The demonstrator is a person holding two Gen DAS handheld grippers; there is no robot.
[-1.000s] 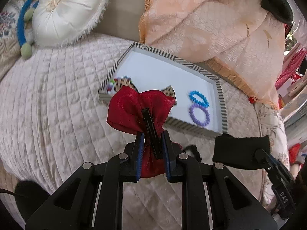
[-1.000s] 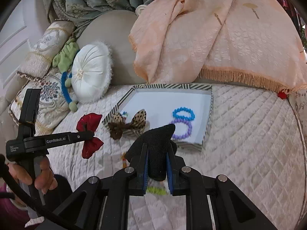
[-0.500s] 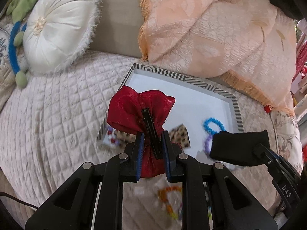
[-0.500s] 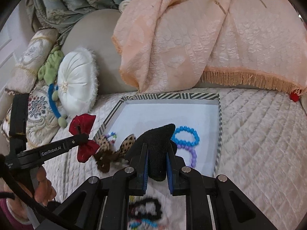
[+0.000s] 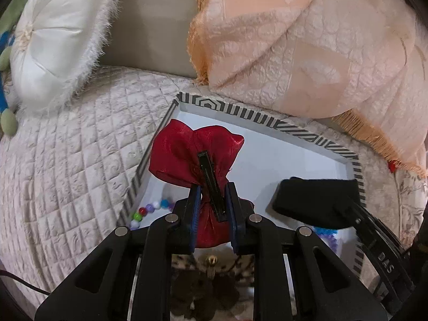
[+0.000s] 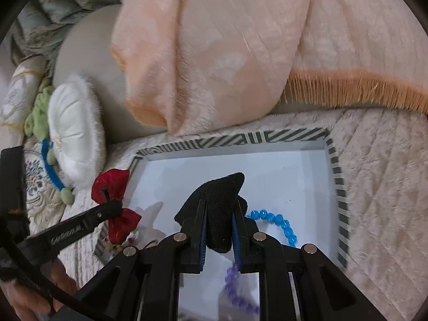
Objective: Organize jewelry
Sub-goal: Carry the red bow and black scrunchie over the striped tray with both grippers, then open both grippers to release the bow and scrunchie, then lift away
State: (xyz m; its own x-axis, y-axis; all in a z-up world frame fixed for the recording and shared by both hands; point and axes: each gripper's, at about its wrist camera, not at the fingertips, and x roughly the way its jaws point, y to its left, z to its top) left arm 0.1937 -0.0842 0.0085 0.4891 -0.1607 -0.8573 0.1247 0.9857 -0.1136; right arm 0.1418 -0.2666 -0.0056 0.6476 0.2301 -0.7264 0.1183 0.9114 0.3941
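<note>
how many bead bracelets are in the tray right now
3: a blue bracelet and a purple bracelet beside it at the tray's right side, and a multicolored bracelet at its left edge. More may hide under the grippers.

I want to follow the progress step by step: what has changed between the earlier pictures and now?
Both grippers have moved forward, over the striped-rim white tray. The left gripper still clamps the red satin hair bow, now above the tray's near-left corner. The right gripper still holds the black fabric piece above the blue bead bracelet. Nothing was released. The tray and bracelets stayed in place.
</note>
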